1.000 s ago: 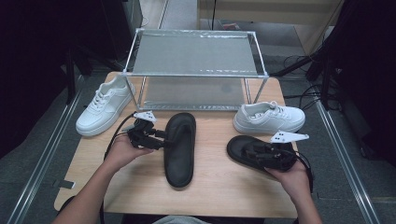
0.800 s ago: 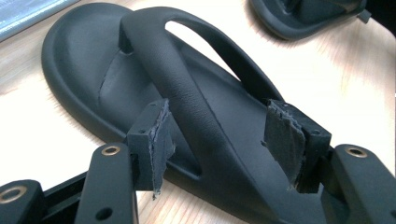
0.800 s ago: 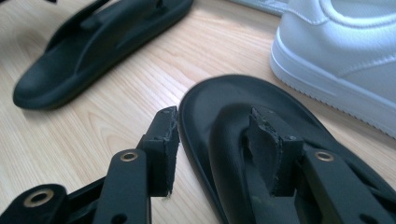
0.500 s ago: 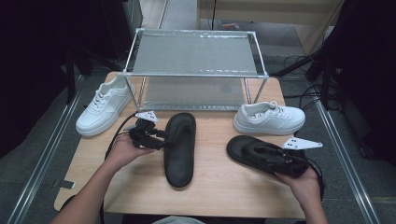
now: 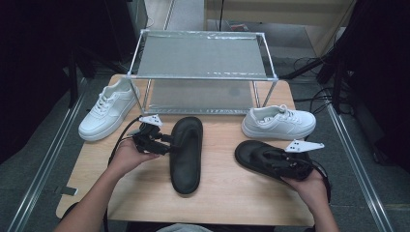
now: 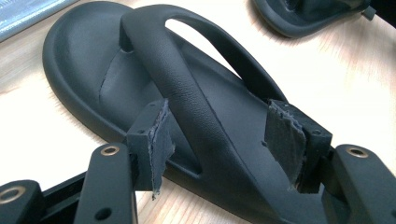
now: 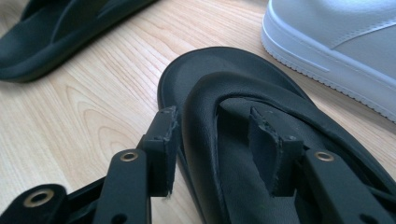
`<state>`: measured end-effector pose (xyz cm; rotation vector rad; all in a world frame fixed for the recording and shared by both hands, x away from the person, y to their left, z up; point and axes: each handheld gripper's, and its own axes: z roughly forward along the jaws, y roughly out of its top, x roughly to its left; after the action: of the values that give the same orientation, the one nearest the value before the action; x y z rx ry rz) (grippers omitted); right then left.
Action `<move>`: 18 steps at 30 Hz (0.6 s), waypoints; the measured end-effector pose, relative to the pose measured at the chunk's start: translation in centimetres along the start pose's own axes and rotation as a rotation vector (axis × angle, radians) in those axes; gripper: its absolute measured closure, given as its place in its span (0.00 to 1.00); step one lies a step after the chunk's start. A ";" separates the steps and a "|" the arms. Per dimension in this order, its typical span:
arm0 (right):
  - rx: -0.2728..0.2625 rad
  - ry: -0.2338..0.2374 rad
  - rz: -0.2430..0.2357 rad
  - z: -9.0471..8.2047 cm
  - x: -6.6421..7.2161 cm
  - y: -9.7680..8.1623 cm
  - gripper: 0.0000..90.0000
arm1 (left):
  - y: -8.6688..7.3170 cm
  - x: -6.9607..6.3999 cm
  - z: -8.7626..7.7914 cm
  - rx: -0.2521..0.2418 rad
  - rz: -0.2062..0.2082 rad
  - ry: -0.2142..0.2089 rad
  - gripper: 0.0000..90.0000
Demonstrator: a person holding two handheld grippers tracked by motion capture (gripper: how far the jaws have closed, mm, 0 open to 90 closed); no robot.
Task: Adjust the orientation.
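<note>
Soft, even overhead light brightens the tabletop (image 5: 227, 193) in the high view, while the frame's left and right edges sink into near-black. Shadows are faint. Both gripper views are sharp in the middle, mildly blurred toward the upper corners, without glare.

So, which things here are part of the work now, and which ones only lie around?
Part of the work:
- left sandal, its strap between the left gripper pads
- right sandal, its strap between the right gripper pads

Only lying around:
- left white sneaker
- right white sneaker
- metal rack
</note>
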<state>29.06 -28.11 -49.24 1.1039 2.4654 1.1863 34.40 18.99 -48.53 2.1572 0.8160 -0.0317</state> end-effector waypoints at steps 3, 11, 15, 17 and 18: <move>0.008 0.019 -0.029 0.7 0.1 0.2 0.63 | 0.1 0.0 0.1 0.000 0.002 -0.003 0.46; 0.071 0.067 -0.064 2.5 0.2 0.2 0.68 | 0.1 0.0 0.0 -0.003 0.003 -0.002 0.45; 0.080 0.084 -0.057 3.0 0.0 0.2 0.75 | 0.0 0.3 -0.2 -0.013 -0.010 0.003 0.45; 0.073 0.099 -0.028 2.8 -0.4 0.2 0.82 | 0.0 0.3 -0.2 -0.010 -0.009 0.004 0.45; 0.073 0.099 -0.028 2.8 -0.4 0.2 0.82 | 0.0 0.3 -0.2 -0.010 -0.009 0.004 0.45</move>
<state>30.78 -26.66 -51.03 1.0491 2.6085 1.1794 34.63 19.29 -48.46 2.1453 0.8262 -0.0278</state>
